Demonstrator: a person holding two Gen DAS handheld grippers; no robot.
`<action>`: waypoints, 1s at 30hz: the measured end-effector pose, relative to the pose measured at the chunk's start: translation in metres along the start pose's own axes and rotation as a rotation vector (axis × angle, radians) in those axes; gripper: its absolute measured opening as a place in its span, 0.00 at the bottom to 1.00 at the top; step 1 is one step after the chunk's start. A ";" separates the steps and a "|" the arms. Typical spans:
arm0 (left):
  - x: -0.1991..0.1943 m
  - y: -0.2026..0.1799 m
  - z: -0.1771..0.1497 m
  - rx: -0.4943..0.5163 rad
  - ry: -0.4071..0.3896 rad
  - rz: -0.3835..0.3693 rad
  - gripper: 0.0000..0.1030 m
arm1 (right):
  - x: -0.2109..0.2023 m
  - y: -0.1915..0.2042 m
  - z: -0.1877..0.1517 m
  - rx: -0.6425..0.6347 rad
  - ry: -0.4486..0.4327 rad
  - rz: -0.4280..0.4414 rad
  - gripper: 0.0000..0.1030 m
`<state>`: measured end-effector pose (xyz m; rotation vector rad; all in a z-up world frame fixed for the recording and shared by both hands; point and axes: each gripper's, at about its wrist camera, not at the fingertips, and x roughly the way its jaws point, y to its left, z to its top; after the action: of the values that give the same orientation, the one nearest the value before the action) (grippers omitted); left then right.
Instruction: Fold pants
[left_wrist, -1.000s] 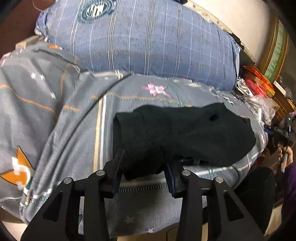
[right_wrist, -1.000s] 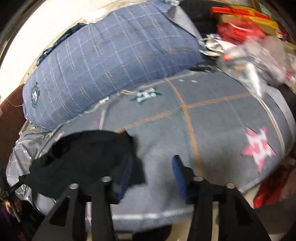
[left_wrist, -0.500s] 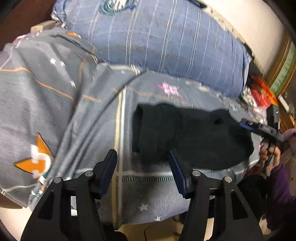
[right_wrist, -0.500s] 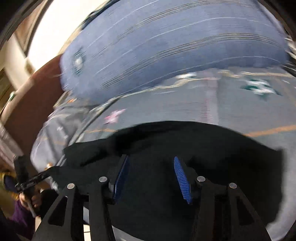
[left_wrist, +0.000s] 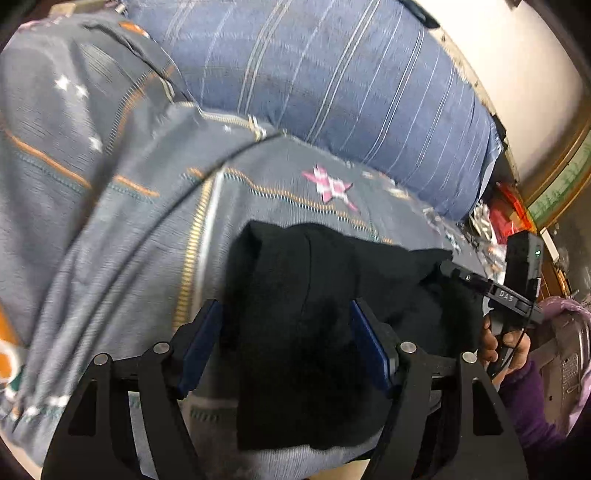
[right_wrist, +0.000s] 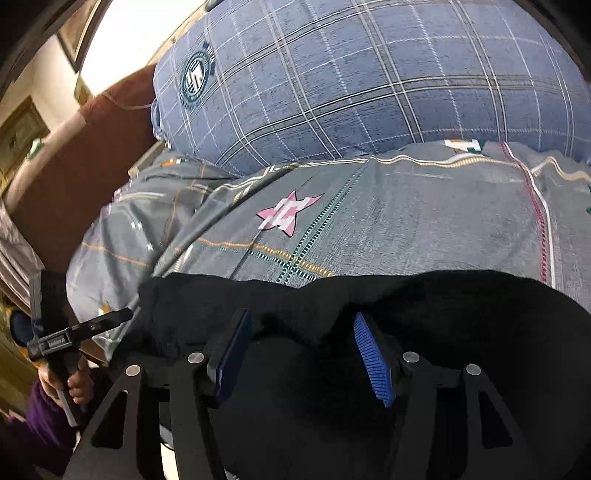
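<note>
Pants (left_wrist: 303, 332), black and of a soft matte fabric, are seen lying folded on a bed, on a grey bedspread (left_wrist: 122, 221) patterned with stripes and pink stars. In the left wrist view the bundle is laid in thick layers, a rounded fold edge at its left end and a looser, rumpled corner rising at the right. The near edge of the pants reaches toward the front edge of the bed.

The left gripper (left_wrist: 286, 343) is held over the left part of the bundle, jaws spread; they have just been opening. Black cloth lies between the blue pads, which do not appear to press on it.

The right gripper (right_wrist: 303, 354) is held over the pants in its own view, jaws likewise spread and just widened, with a raised ridge of fabric between them. Whether the pads touch the cloth cannot be told.

A blue plaid pillow (right_wrist: 369, 85) is seen behind the bedspread. A hand in a purple sleeve (left_wrist: 524, 417) is seen at the far right of the left view.
</note>
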<state>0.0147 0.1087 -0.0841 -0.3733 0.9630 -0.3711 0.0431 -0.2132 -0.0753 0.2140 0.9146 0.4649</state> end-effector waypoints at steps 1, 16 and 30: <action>0.002 -0.001 0.000 0.008 0.005 -0.006 0.68 | 0.002 0.001 -0.001 -0.017 -0.012 -0.006 0.57; 0.030 -0.020 0.062 0.079 -0.080 -0.112 0.09 | 0.032 -0.041 0.043 0.149 -0.173 0.046 0.05; 0.036 0.015 0.066 -0.028 -0.175 0.084 0.08 | 0.048 -0.096 0.057 0.413 -0.152 0.089 0.49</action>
<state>0.0913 0.1148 -0.0830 -0.3831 0.8109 -0.2439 0.1421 -0.2740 -0.1109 0.6605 0.8469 0.3324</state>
